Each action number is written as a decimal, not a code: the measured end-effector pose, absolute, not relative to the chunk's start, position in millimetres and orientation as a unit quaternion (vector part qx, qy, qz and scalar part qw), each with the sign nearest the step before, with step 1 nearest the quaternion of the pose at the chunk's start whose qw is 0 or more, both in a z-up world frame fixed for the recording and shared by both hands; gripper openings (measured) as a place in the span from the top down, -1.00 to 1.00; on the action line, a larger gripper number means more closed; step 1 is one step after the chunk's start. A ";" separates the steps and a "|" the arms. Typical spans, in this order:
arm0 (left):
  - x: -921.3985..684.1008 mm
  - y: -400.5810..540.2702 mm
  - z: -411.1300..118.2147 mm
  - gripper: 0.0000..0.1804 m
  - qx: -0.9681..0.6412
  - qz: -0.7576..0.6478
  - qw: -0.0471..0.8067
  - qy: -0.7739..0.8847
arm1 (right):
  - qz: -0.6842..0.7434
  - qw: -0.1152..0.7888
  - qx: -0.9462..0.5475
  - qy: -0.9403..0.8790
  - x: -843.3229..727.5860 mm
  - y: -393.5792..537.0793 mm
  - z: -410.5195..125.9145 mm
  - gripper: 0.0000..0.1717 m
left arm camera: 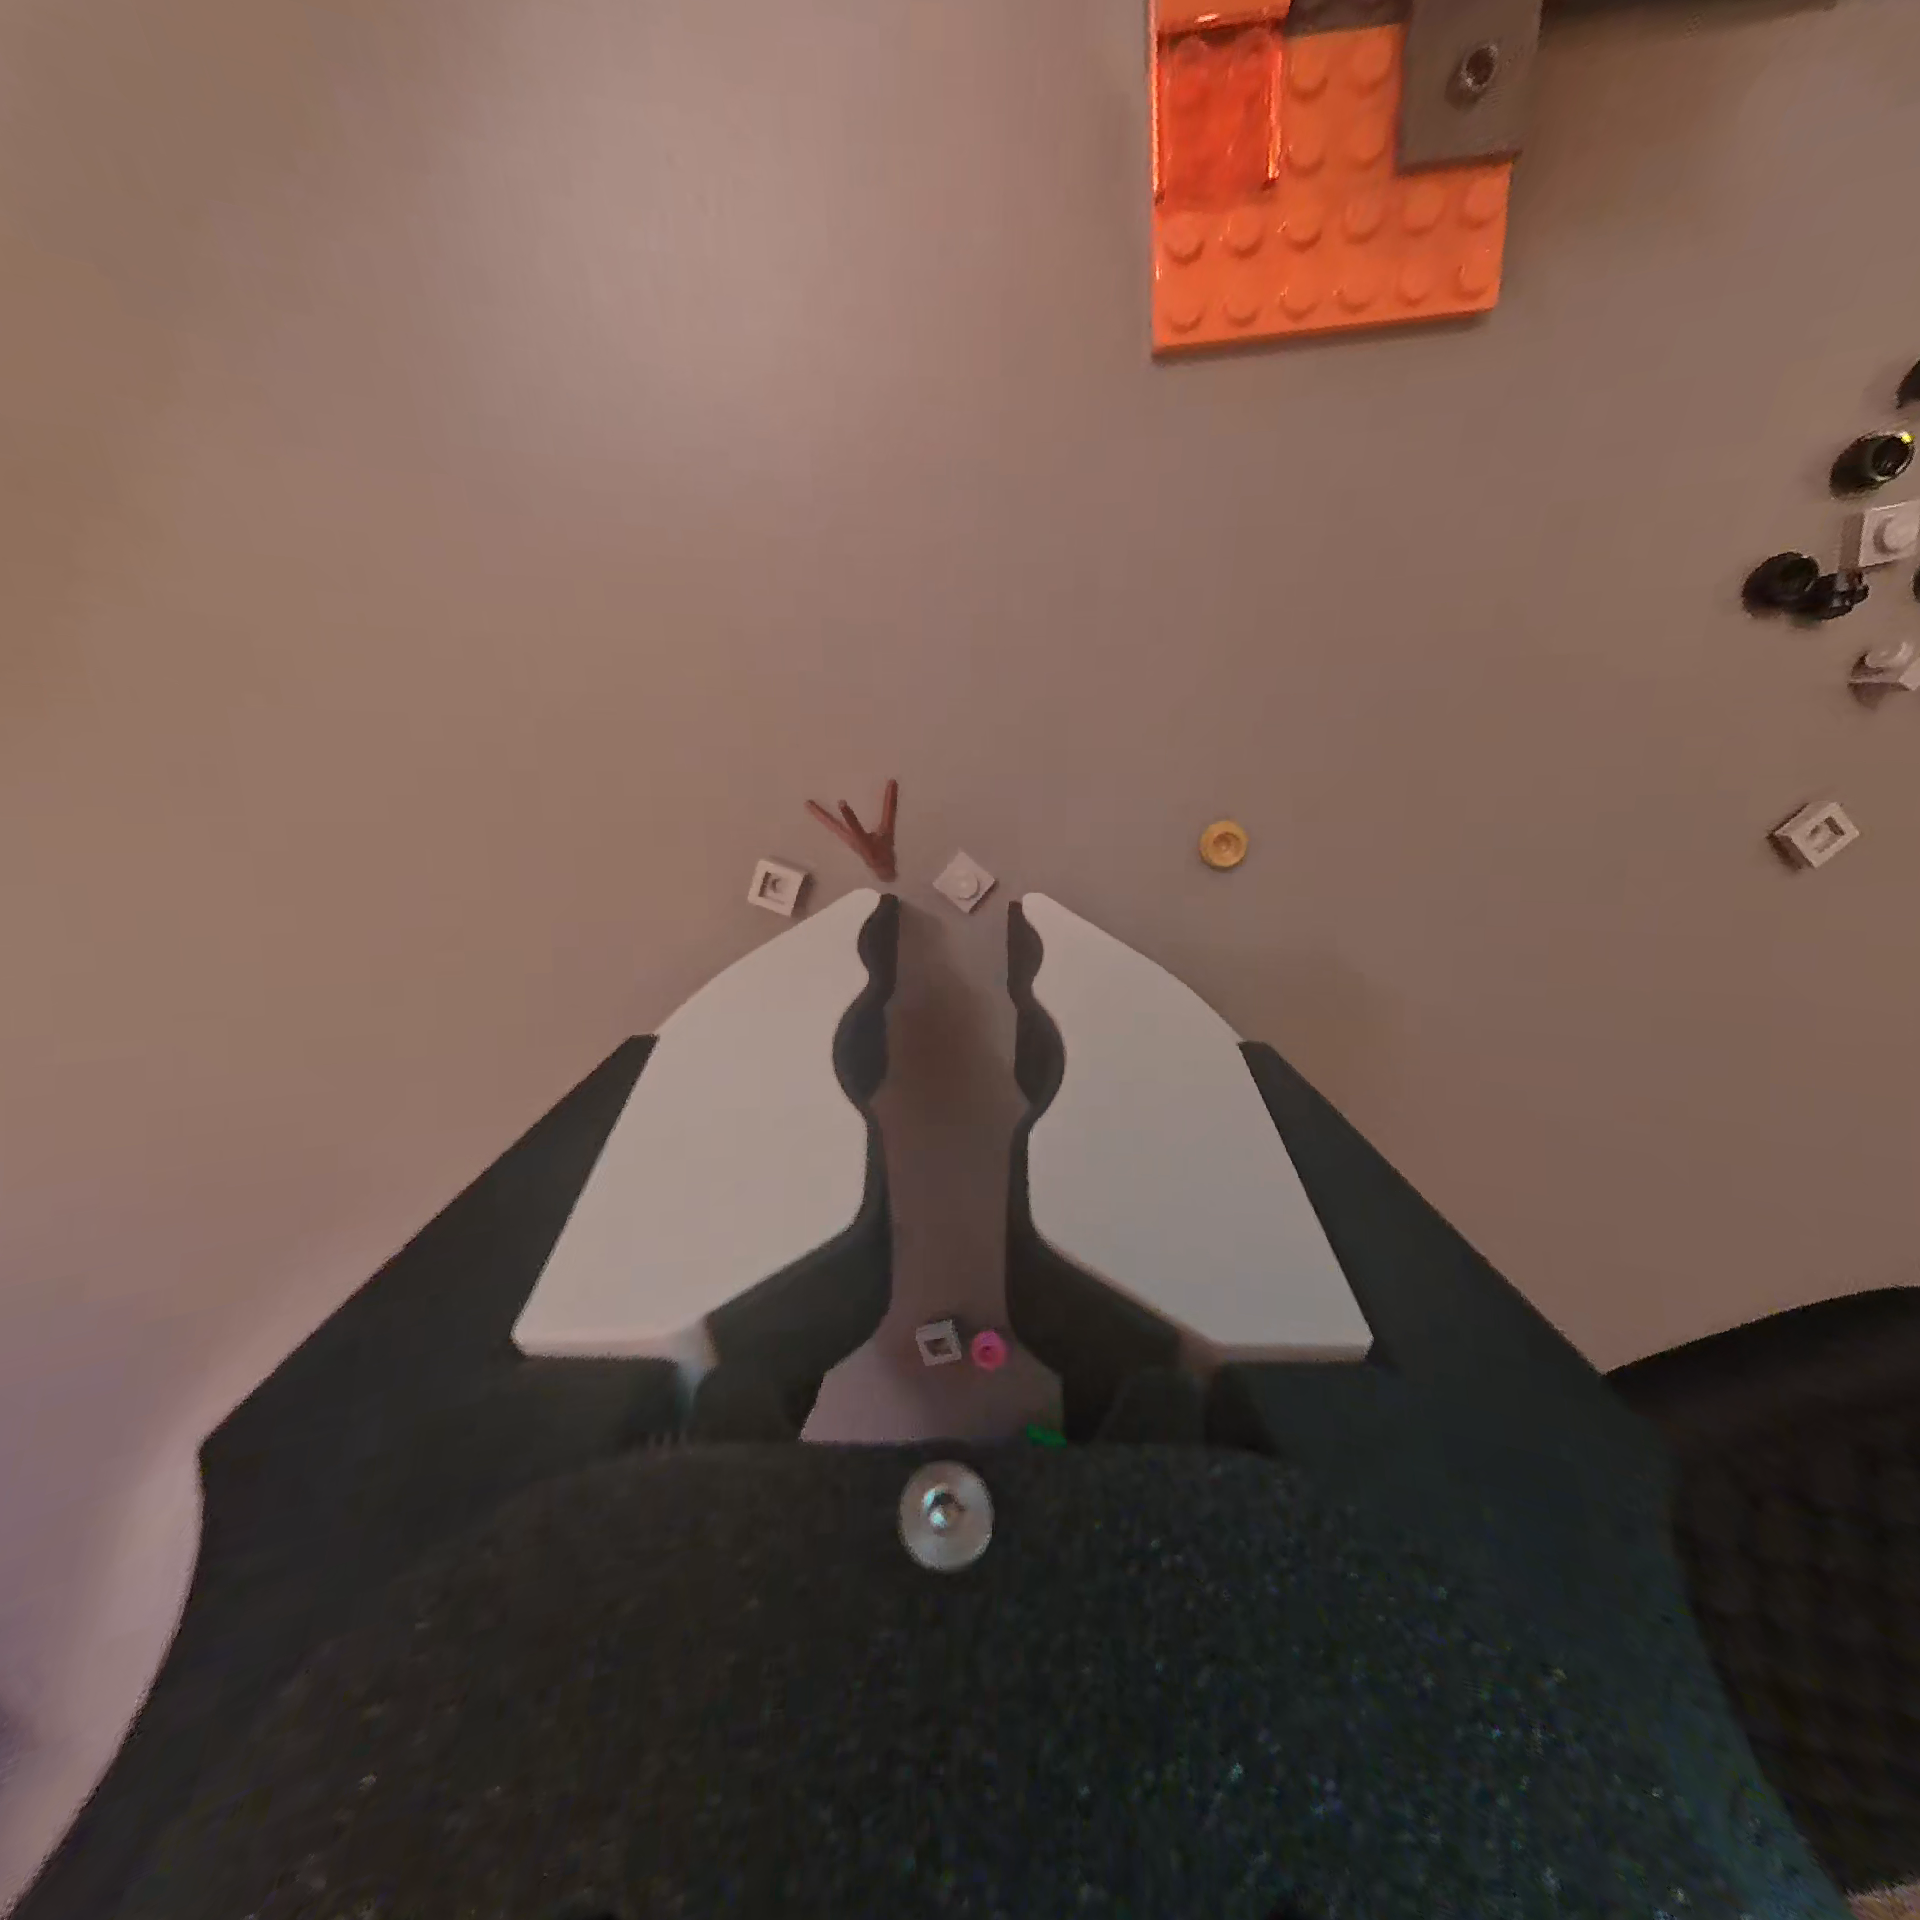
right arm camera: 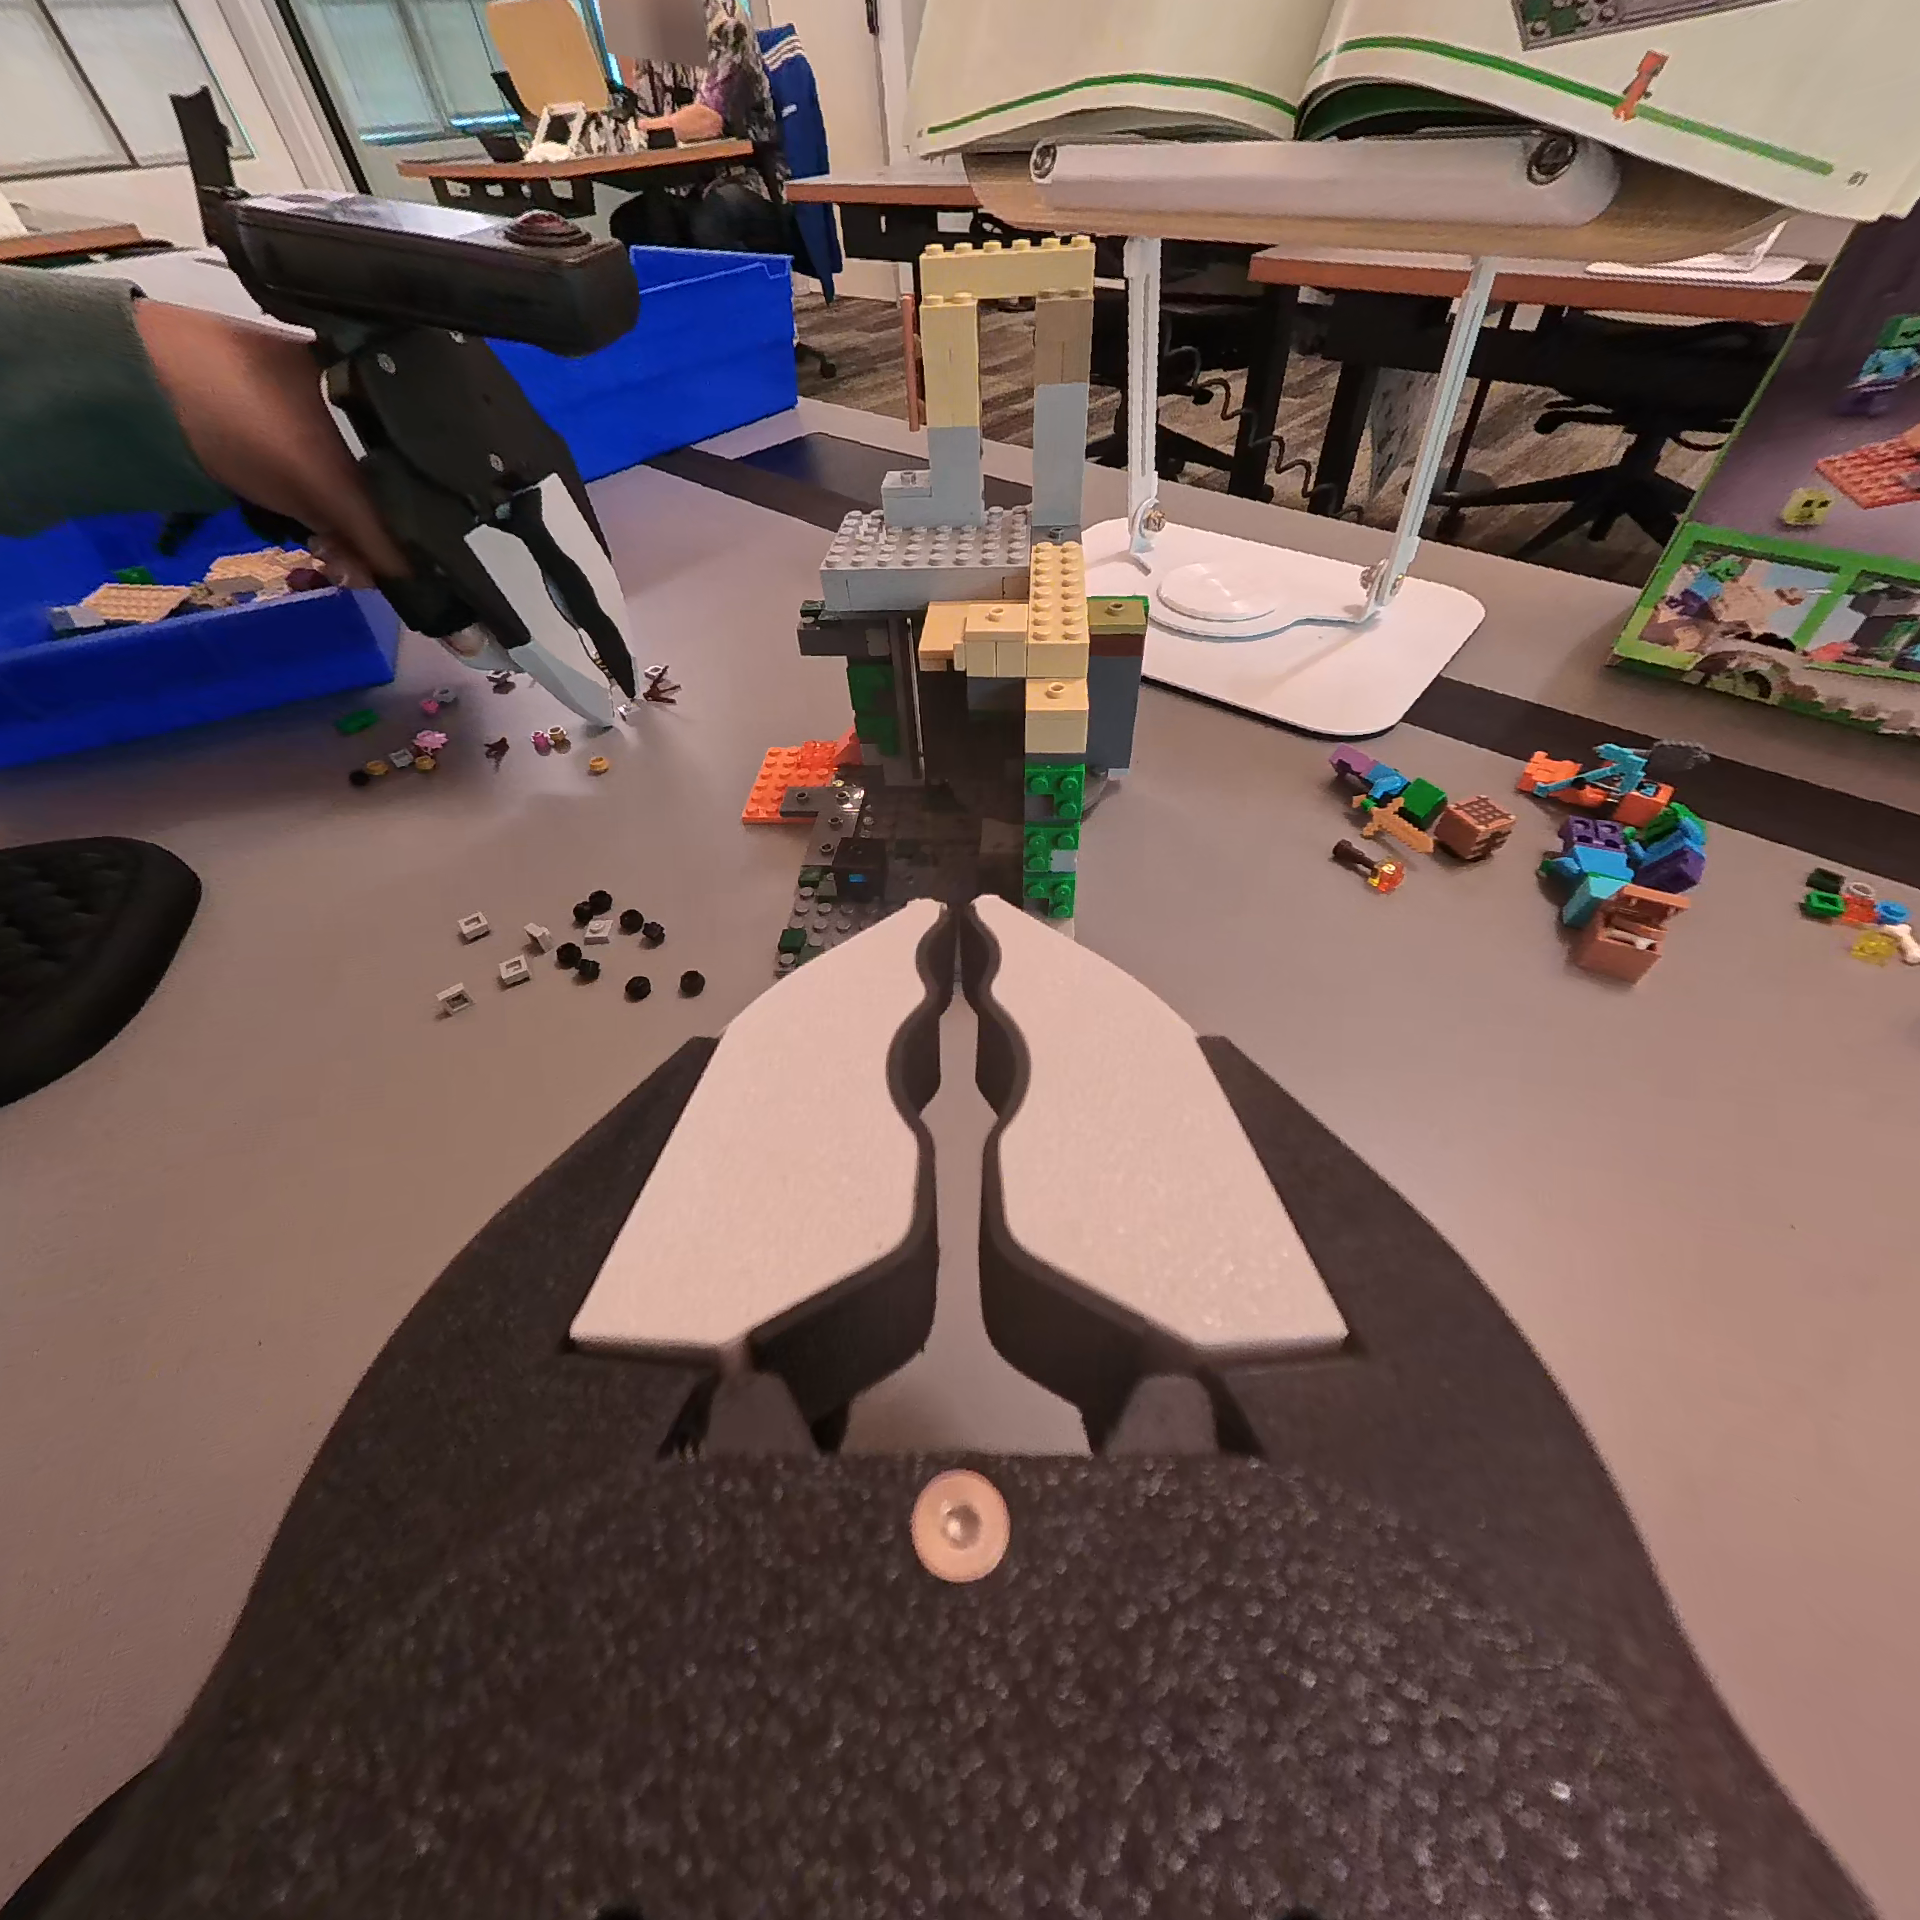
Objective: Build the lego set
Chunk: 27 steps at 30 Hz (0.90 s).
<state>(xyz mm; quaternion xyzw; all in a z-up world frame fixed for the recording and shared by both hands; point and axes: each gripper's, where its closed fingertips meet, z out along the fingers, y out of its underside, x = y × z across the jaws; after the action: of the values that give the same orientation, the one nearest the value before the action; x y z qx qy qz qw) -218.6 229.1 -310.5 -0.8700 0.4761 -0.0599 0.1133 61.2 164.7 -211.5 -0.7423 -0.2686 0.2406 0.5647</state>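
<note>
In the left wrist view, my left gripper [left arm camera: 951, 904] points down at the grey table, open, with nothing between its pads. Just beyond its tips lie a small grey one-stud plate [left arm camera: 963, 880], a brown twig piece [left arm camera: 860, 831] and another small grey piece [left arm camera: 777, 886]. A gold round stud [left arm camera: 1223, 842] lies to the right. The left gripper also shows in the right wrist view [right arm camera: 613, 707], its tips low over these small parts. My right gripper [right arm camera: 958, 914] is shut, and I see nothing between its pads. It hovers in front of a tall brick build [right arm camera: 997, 623] with an orange plate [right arm camera: 790, 779] at its base.
Blue bins [right arm camera: 665, 353] stand at the left. Black round studs and grey pieces [right arm camera: 592, 945] lie left of the build, coloured pieces [right arm camera: 1621, 831] to its right. A white book stand [right arm camera: 1299, 623], a set box [right arm camera: 1787, 623] and a black pad [right arm camera: 73, 935] are also on the table. Some 30 centimeters of space lies between my two pairs of fingers. My left gripper is the nearer one to the gold round stud [left arm camera: 1223, 842]: about 4 centimeters, against 25 centimeters.
</note>
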 end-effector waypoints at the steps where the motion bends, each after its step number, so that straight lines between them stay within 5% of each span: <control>1: -217.4 228.8 -310.5 0.78 -0.870 -0.065 0.113 0.475 | 0.240 0.565 -0.742 -0.269 61.2 164.7 -211.6 1.00; 14: -207.0 224.2 -307.6 0.89 -0.864 -0.076 0.114 0.485 | 0.239 0.563 -0.744 -0.269 60.8 165.0 -213.0 1.00; 27: -110.0 123.7 -293.7 0.88 -0.770 -0.171 0.121 0.603 | 0.238 0.565 -0.742 -0.273 58.9 163.2 -211.7 1.00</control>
<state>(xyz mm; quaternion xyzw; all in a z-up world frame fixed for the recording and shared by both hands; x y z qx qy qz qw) -110.0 123.7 -293.7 -0.7695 0.6033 -0.1710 0.1206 58.9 163.2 -211.7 -0.7415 -0.2731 0.2381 0.5647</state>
